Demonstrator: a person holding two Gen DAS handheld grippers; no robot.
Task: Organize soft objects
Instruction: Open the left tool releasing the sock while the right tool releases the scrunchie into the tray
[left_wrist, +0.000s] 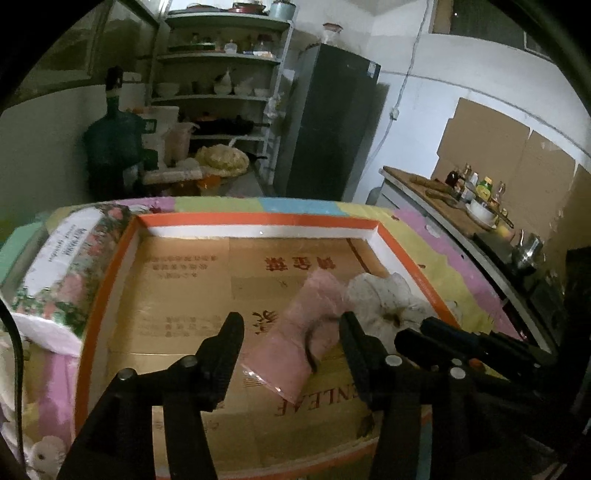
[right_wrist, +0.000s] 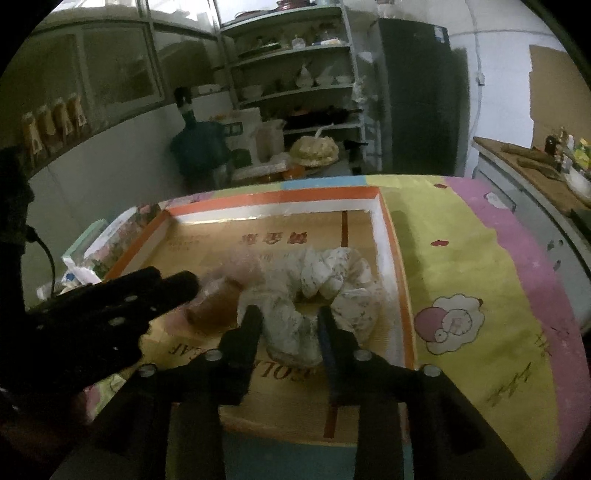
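Shallow orange-rimmed box on a patterned cloth. Pink packet lies on the box floor between the spread fingers of the left gripper, pads off it. White scrunchie lies just beside the packet; right gripper straddles its near edge, jaws apart, contact unclear.
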